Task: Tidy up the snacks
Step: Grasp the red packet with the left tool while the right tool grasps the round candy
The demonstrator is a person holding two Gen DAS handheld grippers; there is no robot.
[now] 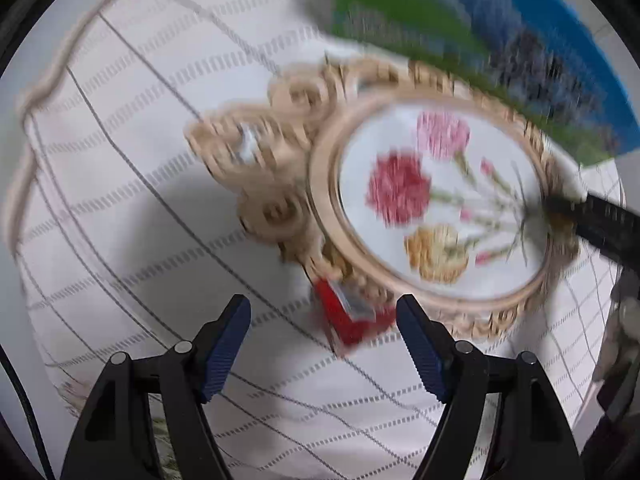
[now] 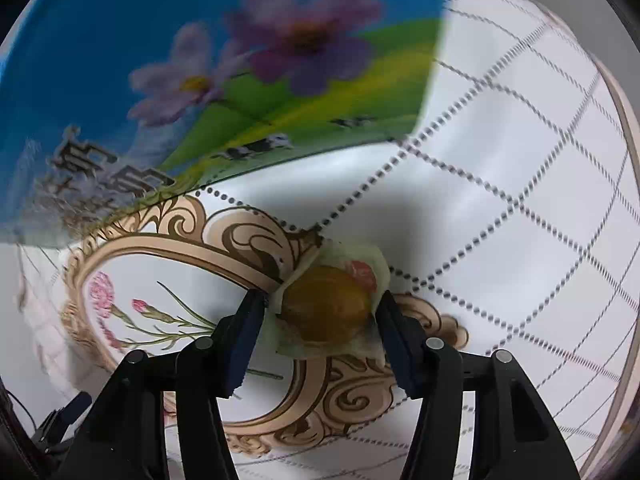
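My right gripper [image 2: 320, 314] is shut on a wrapped pastry snack [image 2: 326, 310], golden brown in a clear wrapper with a pink mark, held above the tablecloth's printed floral oval [image 2: 176, 280]. A blue and green box [image 2: 208, 76] with purple flowers and cows stands just beyond it. In the blurred left wrist view, my left gripper [image 1: 324, 344] is open and empty, and a small red snack packet [image 1: 348, 316] lies just ahead between its fingers, at the edge of the printed oval [image 1: 436, 204]. The box [image 1: 480, 40] shows at the top right.
A white tablecloth [image 2: 500, 184] with dotted diamond lines covers the table. The other gripper's black finger [image 1: 600, 224] reaches in at the right of the left wrist view. The table edge [image 2: 628, 152] curves at the far right.
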